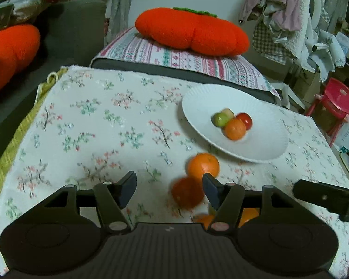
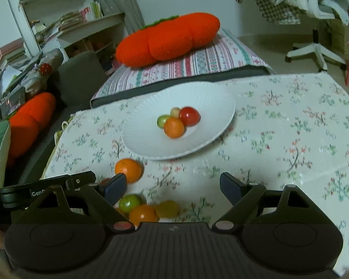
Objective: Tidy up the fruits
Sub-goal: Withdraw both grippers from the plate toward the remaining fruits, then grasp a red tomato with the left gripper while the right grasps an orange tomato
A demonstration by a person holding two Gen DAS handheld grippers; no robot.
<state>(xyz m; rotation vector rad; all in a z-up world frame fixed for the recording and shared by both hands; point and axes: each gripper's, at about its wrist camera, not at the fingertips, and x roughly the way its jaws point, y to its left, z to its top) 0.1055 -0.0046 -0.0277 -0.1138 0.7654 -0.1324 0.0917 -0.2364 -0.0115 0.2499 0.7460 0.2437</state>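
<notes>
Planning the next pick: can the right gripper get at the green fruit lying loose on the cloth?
Probably yes. The right gripper is open and empty, and the green fruit lies just below its left finger. An orange fruit touches it, so a clean grasp may be crowded.

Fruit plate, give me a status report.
Both grippers, left and right, open, empty. White plate holds four fruits; several loose on tablecloth. Nothing blocking.
</notes>
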